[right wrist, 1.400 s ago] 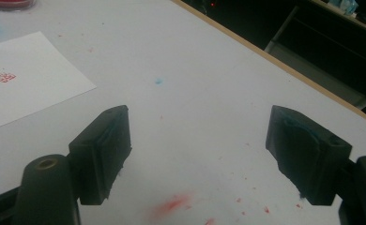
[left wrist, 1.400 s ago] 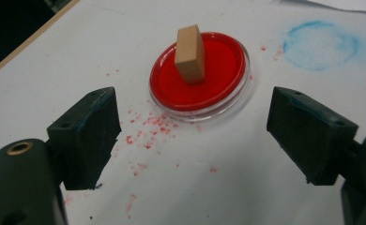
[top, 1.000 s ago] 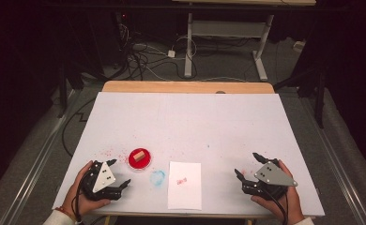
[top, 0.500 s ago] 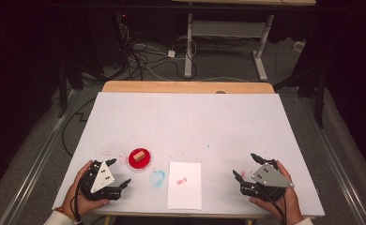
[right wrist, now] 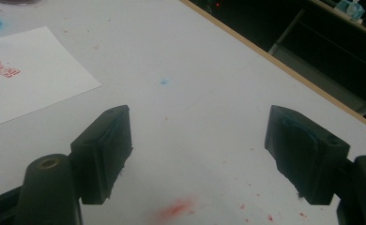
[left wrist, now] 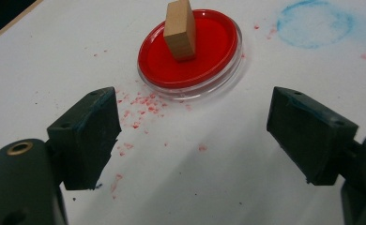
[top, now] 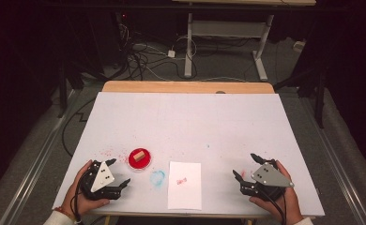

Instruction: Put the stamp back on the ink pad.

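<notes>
Left gripper [left wrist: 193, 136] and right gripper [right wrist: 200, 150] both gape wide, empty, over the table [top: 186, 122]

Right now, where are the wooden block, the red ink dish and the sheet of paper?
wooden block [left wrist: 180, 31], left gripper view, on its front face.
red ink dish [left wrist: 218, 51], left gripper view, on its bare red inside.
sheet of paper [top: 185, 193], high view, on its blank lower half.

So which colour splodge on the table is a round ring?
The blue stain, a hollow ring between the red dish and the paper. The red marks are just scattered specks left of the dish.
</notes>
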{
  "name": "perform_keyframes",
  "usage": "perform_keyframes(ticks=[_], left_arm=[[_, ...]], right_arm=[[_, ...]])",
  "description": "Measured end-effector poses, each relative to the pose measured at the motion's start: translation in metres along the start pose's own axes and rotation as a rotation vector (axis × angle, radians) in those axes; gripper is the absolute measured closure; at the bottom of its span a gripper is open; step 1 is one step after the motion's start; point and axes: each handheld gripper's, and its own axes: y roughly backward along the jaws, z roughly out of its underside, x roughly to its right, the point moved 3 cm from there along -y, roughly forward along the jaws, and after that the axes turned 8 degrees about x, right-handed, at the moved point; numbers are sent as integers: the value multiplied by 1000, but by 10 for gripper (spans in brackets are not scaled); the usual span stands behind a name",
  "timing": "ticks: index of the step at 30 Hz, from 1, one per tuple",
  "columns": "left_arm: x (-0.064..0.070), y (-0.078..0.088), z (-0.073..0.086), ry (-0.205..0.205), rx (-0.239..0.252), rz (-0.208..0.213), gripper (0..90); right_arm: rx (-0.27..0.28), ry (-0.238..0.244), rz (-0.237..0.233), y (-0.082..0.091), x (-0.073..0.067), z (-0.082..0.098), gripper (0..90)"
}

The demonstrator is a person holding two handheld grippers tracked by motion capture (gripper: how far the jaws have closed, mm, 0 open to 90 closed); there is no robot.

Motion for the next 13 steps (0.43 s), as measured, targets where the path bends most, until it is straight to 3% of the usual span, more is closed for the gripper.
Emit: perform_keyframes(ticks=[13], left_arm=[[-4,-1,1,11,-12,3,170]], right_arm=[[-8,0,-9,-1,-1,1,235]])
